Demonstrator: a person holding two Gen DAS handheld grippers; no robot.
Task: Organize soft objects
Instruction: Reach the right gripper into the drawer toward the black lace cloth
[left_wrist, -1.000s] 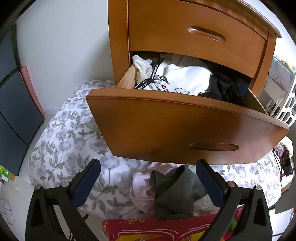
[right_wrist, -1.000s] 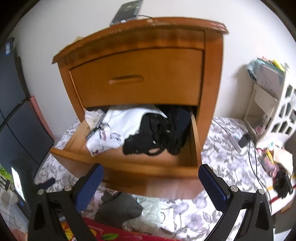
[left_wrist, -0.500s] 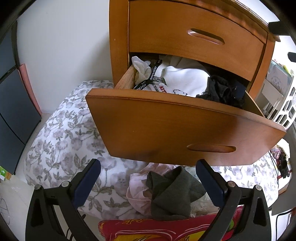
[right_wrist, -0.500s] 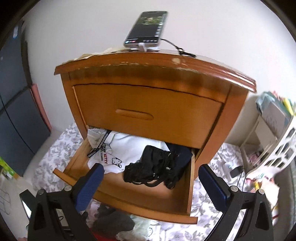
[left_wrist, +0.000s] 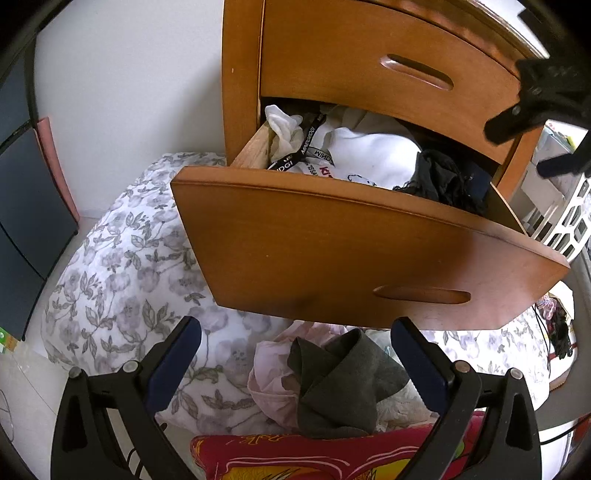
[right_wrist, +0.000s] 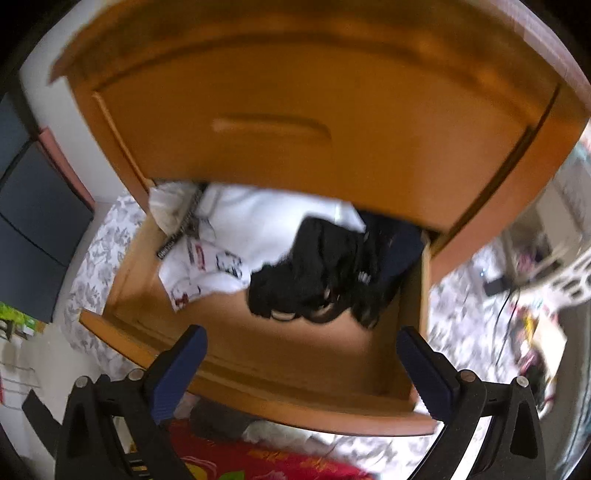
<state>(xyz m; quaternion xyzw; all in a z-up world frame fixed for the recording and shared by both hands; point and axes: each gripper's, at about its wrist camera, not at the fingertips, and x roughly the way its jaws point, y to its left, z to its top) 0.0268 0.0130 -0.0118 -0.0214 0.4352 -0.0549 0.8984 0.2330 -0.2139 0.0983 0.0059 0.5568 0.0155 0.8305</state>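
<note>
1. Grippers: the left gripper (left_wrist: 295, 354) has its jaws spread wide and holds nothing. The right gripper (right_wrist: 301, 363) is likewise spread wide and empty.
2. Location of work items: a grey garment (left_wrist: 340, 384) lies folded over a pink garment (left_wrist: 269, 380) on the floral bedding (left_wrist: 122, 266), below the front of the open lower drawer (left_wrist: 351, 251), between the left fingers as seen from that wrist. Inside the drawer sit a white printed garment (right_wrist: 236, 236) and a black bundle (right_wrist: 317, 273); the floor of the drawer nearest its front is bare.
3. Risk, snagging: a black lanyard (left_wrist: 308, 142) drapes over the white clothing. Any grab there could drag it out with the cloth.
4. Risk, collision: the drawer front overhangs the floor pile. Lifting the grey garment straight up would likely strike the underside.
5. Risk, double pick: grey and pink pieces overlap, so a deep pinch may take both.
6. Risk, visibility: the right wrist view is blurred, so aim into the drawer is uncertain.
7. Risk, overfill: the black bundle sits high at the back right; added items could jam against the upper drawer (left_wrist: 388, 70) on closing.
</note>
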